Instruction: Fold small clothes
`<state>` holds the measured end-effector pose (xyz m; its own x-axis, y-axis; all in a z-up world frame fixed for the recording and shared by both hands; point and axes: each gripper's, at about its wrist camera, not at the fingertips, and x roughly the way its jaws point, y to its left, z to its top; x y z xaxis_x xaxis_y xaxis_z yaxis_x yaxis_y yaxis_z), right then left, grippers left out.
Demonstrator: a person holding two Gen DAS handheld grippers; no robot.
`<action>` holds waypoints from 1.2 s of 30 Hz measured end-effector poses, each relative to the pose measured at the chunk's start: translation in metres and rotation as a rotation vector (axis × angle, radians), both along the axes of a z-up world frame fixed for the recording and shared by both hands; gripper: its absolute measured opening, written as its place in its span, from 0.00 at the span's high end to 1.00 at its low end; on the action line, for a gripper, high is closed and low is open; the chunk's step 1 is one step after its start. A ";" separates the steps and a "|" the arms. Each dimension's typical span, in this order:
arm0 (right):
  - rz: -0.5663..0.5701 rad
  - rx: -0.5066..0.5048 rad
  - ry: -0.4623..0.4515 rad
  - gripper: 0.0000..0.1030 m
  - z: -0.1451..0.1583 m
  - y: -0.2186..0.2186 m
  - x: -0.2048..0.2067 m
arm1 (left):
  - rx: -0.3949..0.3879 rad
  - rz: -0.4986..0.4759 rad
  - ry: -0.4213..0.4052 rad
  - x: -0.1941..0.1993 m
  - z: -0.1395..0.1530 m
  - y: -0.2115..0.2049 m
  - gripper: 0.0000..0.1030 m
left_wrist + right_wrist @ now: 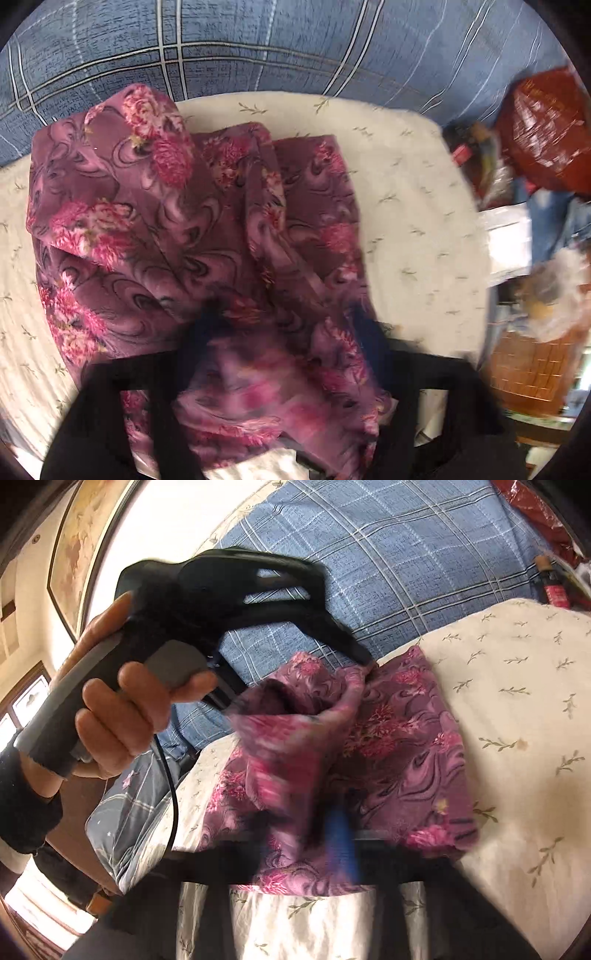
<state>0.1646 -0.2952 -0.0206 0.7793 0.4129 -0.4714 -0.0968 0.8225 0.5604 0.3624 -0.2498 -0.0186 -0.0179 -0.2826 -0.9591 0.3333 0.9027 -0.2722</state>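
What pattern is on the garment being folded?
Purple-mauve garment with pink flowers and dark swirls; it shows best in the left wrist view.

The garment [155,221] is purple with swirling darker lines and pink flowers. Under it the sheet [417,192] is cream with small green sprigs. The blanket [388,554] is blue, checked in white lines. The left gripper [365,657] is black, its handle grey.
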 end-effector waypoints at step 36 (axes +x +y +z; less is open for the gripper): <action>0.227 -0.125 0.270 0.93 0.025 0.001 0.188 | -0.636 0.514 -0.068 0.008 -0.032 0.216 0.25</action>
